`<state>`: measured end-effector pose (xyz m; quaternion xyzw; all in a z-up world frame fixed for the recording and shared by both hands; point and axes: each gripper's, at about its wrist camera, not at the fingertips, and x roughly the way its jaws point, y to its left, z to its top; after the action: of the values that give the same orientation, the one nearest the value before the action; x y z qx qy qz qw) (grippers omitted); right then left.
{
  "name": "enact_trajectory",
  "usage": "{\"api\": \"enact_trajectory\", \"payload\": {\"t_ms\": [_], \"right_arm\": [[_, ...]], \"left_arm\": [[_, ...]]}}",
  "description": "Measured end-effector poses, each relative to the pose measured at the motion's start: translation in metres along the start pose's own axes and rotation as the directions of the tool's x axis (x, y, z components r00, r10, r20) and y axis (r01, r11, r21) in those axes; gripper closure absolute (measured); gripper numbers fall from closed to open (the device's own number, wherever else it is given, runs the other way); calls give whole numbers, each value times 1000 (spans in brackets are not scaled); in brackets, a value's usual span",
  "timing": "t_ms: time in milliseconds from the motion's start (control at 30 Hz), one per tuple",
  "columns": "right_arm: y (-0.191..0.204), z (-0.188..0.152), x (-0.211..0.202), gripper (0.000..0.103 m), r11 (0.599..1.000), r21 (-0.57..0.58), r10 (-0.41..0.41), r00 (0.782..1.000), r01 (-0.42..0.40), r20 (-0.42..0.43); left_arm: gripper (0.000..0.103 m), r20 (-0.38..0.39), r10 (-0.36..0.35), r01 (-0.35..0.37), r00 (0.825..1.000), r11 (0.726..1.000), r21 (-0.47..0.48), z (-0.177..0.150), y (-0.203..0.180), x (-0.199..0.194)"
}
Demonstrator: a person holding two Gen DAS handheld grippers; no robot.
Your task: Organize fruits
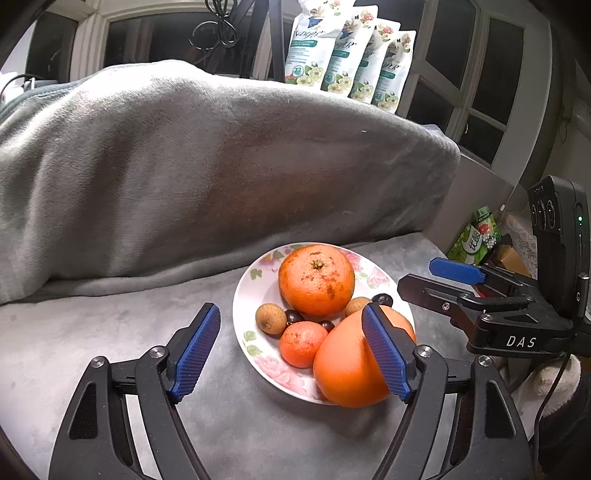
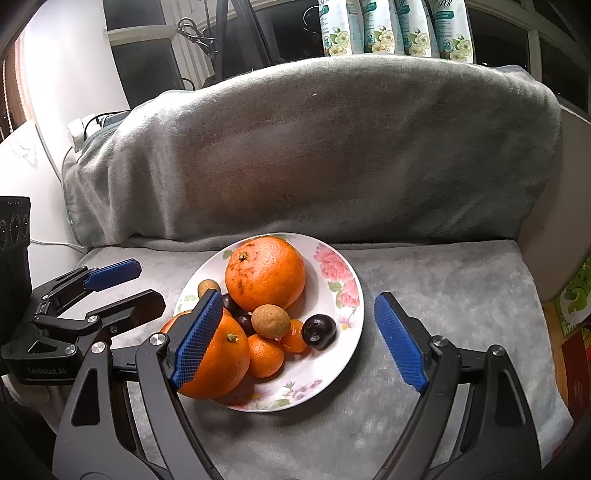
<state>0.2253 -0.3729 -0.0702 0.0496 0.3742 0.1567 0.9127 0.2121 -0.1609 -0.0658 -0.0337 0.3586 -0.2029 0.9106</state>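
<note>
A white floral plate [image 1: 258, 280] [image 2: 343, 273] sits on the grey blanket. It holds a big orange at the back [image 1: 316, 278] [image 2: 266, 273], a second big orange at the near rim [image 1: 347, 365] [image 2: 221, 358], small mandarins [image 1: 301, 343] [image 2: 264, 354], brown longans [image 1: 270, 318] [image 2: 270, 321] and dark round fruits [image 2: 318, 331]. My left gripper [image 1: 291, 350] is open and empty, just before the plate; its right pad overlaps the near orange. My right gripper [image 2: 299, 339] is open and empty over the plate's near side. Each gripper shows in the other view [image 1: 454, 280] [image 2: 110, 280].
A blanket-covered sofa back [image 1: 221, 166] [image 2: 314, 147] rises right behind the plate. Several white floral pouches [image 1: 347, 55] [image 2: 395, 26] stand on the sill behind. Boxes and a green packet [image 1: 476, 236] lie off the blanket's right edge. A white wall and cables [image 2: 88, 125] are at the left.
</note>
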Motion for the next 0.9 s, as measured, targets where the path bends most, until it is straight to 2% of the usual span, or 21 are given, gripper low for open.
{"api": "enact_trajectory", "payload": {"t_ms": [900], "right_arm": [[25,-13,-52,16,999,-19,-28,996,30,88]], "left_arm": [[24,87,16,-17,996,1000,11,-17,-17,-61]]}}
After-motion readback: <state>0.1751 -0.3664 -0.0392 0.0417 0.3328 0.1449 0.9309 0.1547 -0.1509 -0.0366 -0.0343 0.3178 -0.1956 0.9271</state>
